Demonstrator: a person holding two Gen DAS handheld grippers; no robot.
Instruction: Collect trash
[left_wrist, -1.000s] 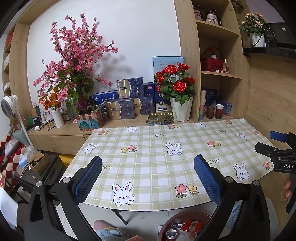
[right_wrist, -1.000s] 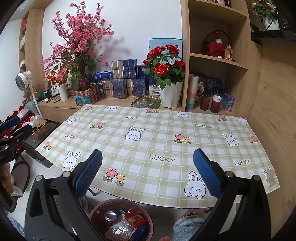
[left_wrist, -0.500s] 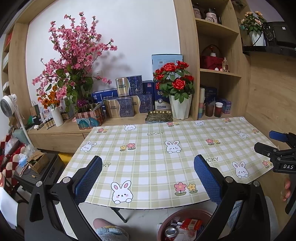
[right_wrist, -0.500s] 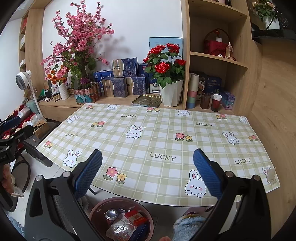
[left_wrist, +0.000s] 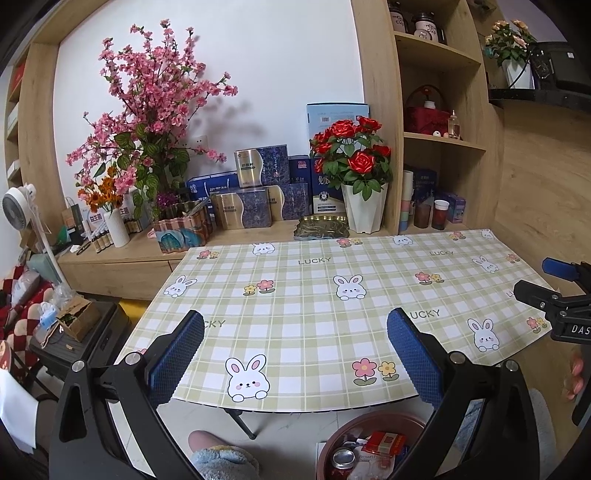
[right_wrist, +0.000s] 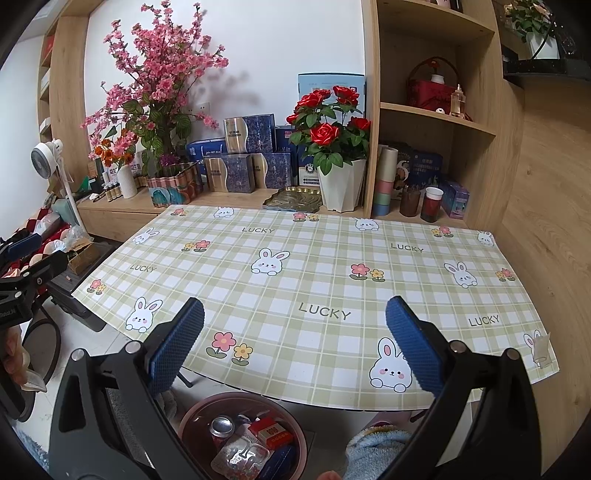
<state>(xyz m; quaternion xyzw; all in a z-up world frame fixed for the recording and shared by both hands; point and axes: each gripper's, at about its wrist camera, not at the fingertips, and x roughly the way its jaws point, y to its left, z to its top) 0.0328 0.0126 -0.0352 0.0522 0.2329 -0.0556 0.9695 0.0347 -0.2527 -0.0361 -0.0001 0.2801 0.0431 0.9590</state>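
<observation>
A round reddish-brown bin (right_wrist: 192, 417) stands on the floor below the table's near edge. It holds a drink can (right_wrist: 221, 428), a red packet (right_wrist: 271, 434) and a clear plastic blister (right_wrist: 240, 458). The same bin (left_wrist: 351, 430) shows at the bottom of the left wrist view. My left gripper (left_wrist: 295, 354) is open and holds nothing, over the near edge of the checked tablecloth (left_wrist: 314, 295). My right gripper (right_wrist: 295, 343) is open too, above the tablecloth (right_wrist: 314, 266) and the bin. Each gripper sees the other at its frame edge.
A white pot of red roses (right_wrist: 340, 184), blue gift boxes (right_wrist: 240, 166) and a pink blossom arrangement (right_wrist: 159, 85) stand on the wooden ledge behind the table. Cups (right_wrist: 430, 205) sit in the shelf unit. A fan (right_wrist: 48, 158) and clutter lie at left. A fuzzy blue slipper (right_wrist: 376, 448) is beside the bin.
Both views have shifted slightly, with the table a little lower and farther in the frames. The grippers stay open and the bin's contents have not moved.
</observation>
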